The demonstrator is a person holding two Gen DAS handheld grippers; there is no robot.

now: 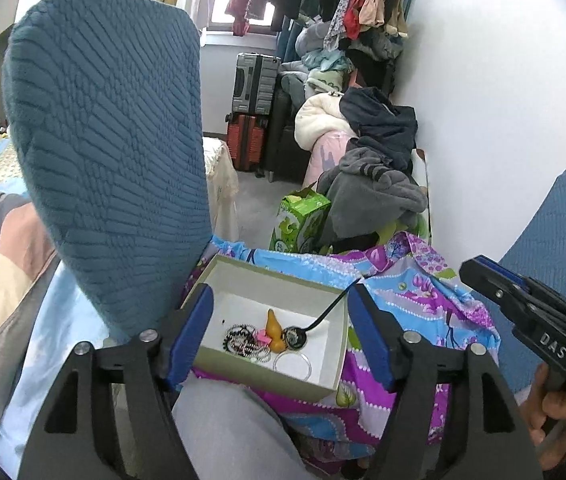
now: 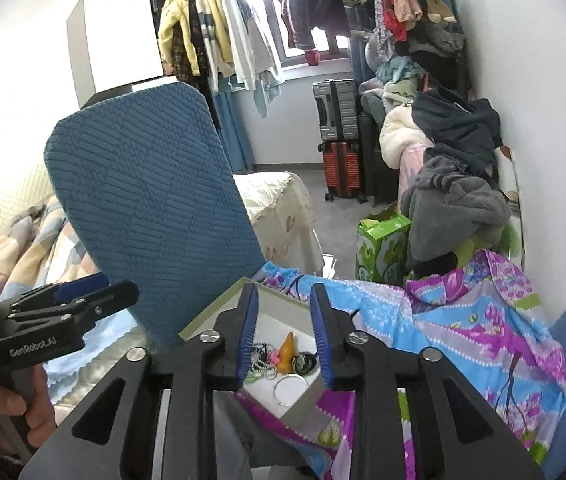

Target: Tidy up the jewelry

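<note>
Both hand-held grippers hover empty above the box (image 1: 267,300) of jewelry (image 1: 271,338) on the flowered cloth (image 1: 423,304), left hand-held gripper (image 1: 279,336) wide apart, right hand-held gripper (image 2: 285,336) narrowly parted; only the left view shows the black cord (image 1: 331,306).

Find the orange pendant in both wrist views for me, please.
Left wrist: orange pendant lies in the white box, low centre, between the open gripper's pads.
Right wrist: orange pendant low centre, in the same box, framed by the gripper's pads.
Shared landmark: blue chair back, left of the box.
</note>
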